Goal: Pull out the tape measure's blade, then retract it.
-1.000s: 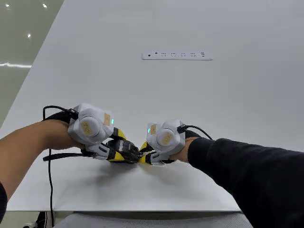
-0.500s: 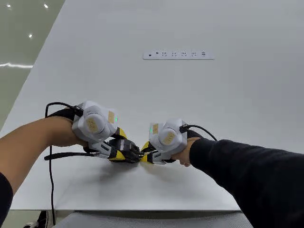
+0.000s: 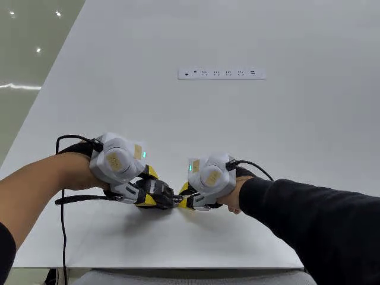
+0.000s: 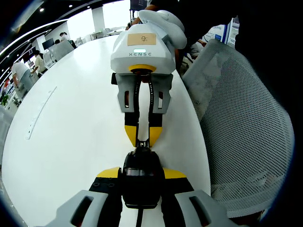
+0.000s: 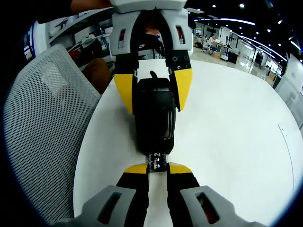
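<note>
A black tape measure (image 3: pixel 155 192) sits low over the white table near its front edge. My left gripper (image 4: pixel 141 177) is shut on the tape measure case (image 4: pixel 141 180). My right gripper (image 5: pixel 157 169) is shut on the blade tip (image 5: pixel 156 163), where printed marks show just outside the case (image 5: pixel 154 116). Only a very short bit of blade (image 3: pixel 177 199) is out. In the head view the left gripper (image 3: pixel 148 191) and the right gripper (image 3: pixel 183 200) face each other, almost tip to tip.
A white power strip (image 3: pixel 221 73) lies far back on the white table (image 3: pixel 249 136). A grey mesh chair (image 4: pixel 241 127) stands right behind the table's front edge. A black cable (image 3: pixel 62 202) hangs from the left gripper. People stand in the room far off.
Both grippers have drifted slightly down toward the table's front edge in the head view. They stay tip to tip on the tape measure; the gap between them looks unchanged.
</note>
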`<act>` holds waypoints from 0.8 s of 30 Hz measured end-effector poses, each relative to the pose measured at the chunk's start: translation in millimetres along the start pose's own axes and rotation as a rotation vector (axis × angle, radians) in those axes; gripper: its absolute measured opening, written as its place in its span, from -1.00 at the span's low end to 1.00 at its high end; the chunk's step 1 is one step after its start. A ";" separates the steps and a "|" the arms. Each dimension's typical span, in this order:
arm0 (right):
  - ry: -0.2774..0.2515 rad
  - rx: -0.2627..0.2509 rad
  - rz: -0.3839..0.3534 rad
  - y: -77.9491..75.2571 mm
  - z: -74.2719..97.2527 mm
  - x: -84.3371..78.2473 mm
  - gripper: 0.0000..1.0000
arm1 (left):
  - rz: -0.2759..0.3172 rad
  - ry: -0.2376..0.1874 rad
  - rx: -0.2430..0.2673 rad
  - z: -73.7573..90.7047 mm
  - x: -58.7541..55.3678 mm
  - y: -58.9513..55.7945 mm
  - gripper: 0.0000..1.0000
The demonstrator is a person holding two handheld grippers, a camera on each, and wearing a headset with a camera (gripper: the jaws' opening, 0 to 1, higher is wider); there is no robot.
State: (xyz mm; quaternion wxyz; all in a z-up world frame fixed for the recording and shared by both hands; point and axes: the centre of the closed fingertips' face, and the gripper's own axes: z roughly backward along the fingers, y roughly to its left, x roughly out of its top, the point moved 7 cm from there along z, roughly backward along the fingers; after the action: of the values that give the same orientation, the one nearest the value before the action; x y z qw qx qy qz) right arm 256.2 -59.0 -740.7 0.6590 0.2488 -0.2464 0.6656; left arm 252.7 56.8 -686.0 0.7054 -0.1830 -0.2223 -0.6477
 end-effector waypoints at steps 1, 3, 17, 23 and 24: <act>0.000 0.000 0.000 -0.1 0.4 -0.6 -0.83 | 0.002 0.000 0.000 -0.1 0.0 0.2 -0.46; 0.001 -0.002 -0.002 -0.4 0.8 -1.2 -0.82 | 0.004 0.000 -0.002 0.0 0.0 0.0 -0.45; 0.004 -0.007 -0.022 -0.9 4.2 -4.4 -0.82 | 0.012 -0.003 0.000 0.0 0.0 0.8 -0.45; 0.009 -0.010 -0.028 -1.8 5.9 -6.3 -0.82 | 0.019 -0.010 0.005 0.3 -0.1 1.0 -0.45; 0.011 -0.010 -0.030 -1.9 6.5 -6.7 -0.82 | 0.020 -0.009 0.005 0.3 0.0 1.1 -0.45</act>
State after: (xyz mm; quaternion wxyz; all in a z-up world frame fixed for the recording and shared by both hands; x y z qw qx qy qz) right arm 258.2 -68.3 -740.2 0.6714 0.2454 -0.2427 0.6558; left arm 253.8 57.1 -685.8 0.7114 -0.1864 -0.2253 -0.6391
